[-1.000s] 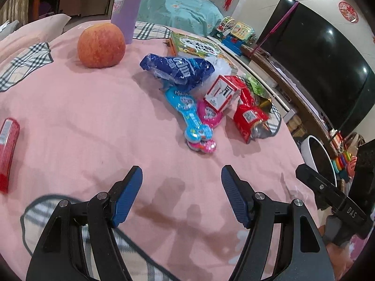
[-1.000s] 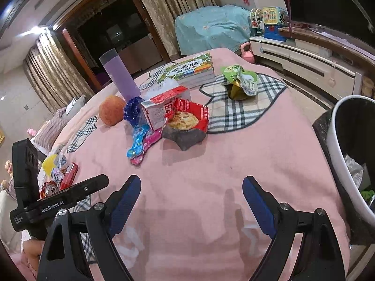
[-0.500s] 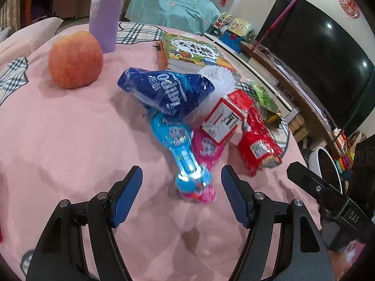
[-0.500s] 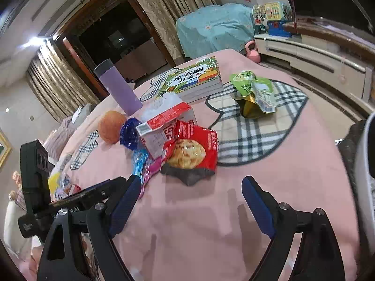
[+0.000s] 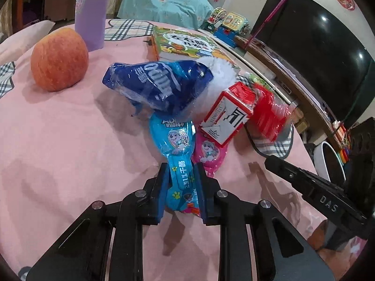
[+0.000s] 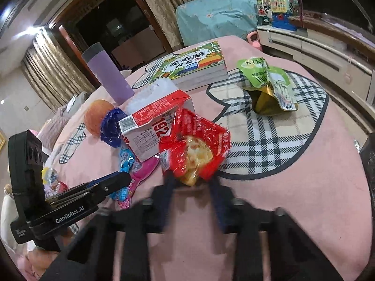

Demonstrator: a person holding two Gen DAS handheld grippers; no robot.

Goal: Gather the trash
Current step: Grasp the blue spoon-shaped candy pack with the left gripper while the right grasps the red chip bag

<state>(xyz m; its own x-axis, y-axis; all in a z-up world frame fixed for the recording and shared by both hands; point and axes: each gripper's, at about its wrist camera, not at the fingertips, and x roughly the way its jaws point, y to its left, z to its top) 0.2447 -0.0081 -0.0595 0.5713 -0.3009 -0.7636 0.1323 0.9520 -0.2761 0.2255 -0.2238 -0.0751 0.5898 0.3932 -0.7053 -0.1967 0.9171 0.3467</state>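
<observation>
The left gripper [image 5: 182, 187] was closing on the light-blue wrapper [image 5: 179, 154], its fingers pressing the tail. At two o'clock lay the milk carton [image 5: 226, 117]; at eleven, the dark-blue bag [image 5: 159, 86] — overlapping the wrapper's head. The right gripper [image 6: 192, 182] pinched the red snack bag [image 6: 194, 149], carton [image 6: 150, 128] crowding at eleven.

Black TV [image 5: 311, 53] is mounted above a low white cabinet [image 6: 311, 46]; beige curtains [image 6: 46, 70] are drawn left.
</observation>
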